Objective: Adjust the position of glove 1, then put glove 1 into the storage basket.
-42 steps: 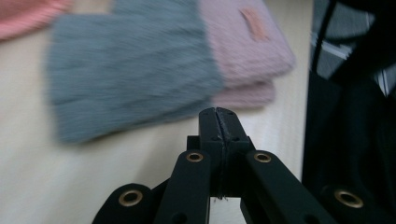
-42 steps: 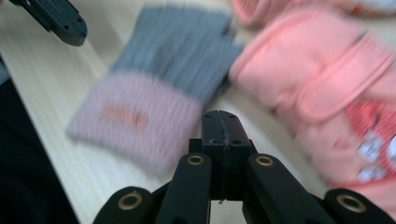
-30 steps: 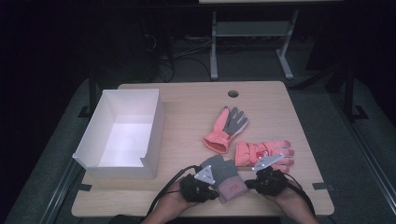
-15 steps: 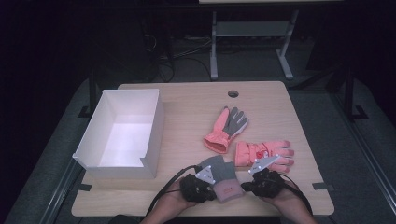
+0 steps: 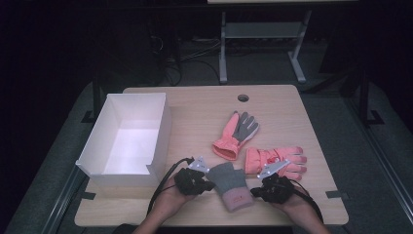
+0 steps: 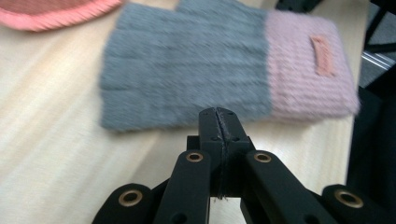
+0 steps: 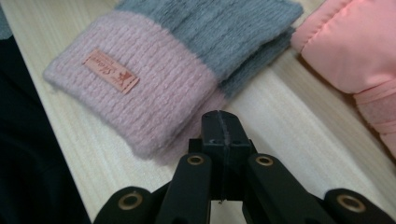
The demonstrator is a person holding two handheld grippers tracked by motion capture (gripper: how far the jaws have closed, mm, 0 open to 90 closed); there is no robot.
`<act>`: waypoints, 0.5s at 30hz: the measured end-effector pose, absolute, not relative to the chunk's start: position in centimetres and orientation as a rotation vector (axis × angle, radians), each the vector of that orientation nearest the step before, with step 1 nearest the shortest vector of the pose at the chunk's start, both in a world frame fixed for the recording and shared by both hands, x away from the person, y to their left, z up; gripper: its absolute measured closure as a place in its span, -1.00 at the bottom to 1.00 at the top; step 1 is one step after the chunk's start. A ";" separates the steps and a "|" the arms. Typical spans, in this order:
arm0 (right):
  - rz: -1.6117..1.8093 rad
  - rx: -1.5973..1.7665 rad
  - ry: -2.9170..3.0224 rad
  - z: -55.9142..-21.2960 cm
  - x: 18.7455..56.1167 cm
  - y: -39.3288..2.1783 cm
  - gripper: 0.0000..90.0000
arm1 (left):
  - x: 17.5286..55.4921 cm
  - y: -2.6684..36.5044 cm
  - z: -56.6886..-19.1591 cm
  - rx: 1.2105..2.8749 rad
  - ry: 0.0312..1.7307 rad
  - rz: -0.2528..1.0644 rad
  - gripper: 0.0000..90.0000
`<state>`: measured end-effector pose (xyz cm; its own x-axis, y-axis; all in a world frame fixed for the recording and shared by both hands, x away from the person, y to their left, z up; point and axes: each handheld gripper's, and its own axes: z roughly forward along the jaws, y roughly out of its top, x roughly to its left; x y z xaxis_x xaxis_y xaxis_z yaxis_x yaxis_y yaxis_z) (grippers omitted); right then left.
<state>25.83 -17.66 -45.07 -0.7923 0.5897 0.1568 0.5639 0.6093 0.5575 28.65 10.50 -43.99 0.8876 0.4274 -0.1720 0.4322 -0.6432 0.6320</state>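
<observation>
A grey knit mitten with a pink cuff (image 5: pixel 231 184) lies flat near the table's front edge, between my two grippers. My left gripper (image 5: pixel 210 185) sits just left of it, jaws shut and empty. In the left gripper view the shut tips (image 6: pixel 218 115) stop just short of the grey mitten (image 6: pixel 196 65). My right gripper (image 5: pixel 254 191) rests at the mitten's right side, also shut with nothing in it. Its tips (image 7: pixel 220 117) point at the pink cuff (image 7: pixel 135 88), which bears a small label. Two pink ski gloves lie beyond: one (image 5: pixel 275 161) flat at the right, one (image 5: pixel 236 133) palm up.
A white open box (image 5: pixel 127 140) stands at the table's left side, nothing visible inside. A round cable hole (image 5: pixel 243 97) is near the table's far edge. A metal stand (image 5: pixel 258 34) stands on the dark floor behind the table.
My left gripper has shifted a little to the left, away from the mitten, uncovering more of its grey part. The right gripper and the gloves have stayed put.
</observation>
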 end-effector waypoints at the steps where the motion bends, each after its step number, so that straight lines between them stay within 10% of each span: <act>1: 0.938 0.994 2.781 -45.1 25.9 -17.6 1.00 | 29.0 10.5 -43.9 2.364 0.598 -0.005 0.99; 15: 0.966 0.883 2.826 -45.2 25.3 -16.5 1.00 | 30.8 9.1 -44.5 2.355 0.614 0.007 0.99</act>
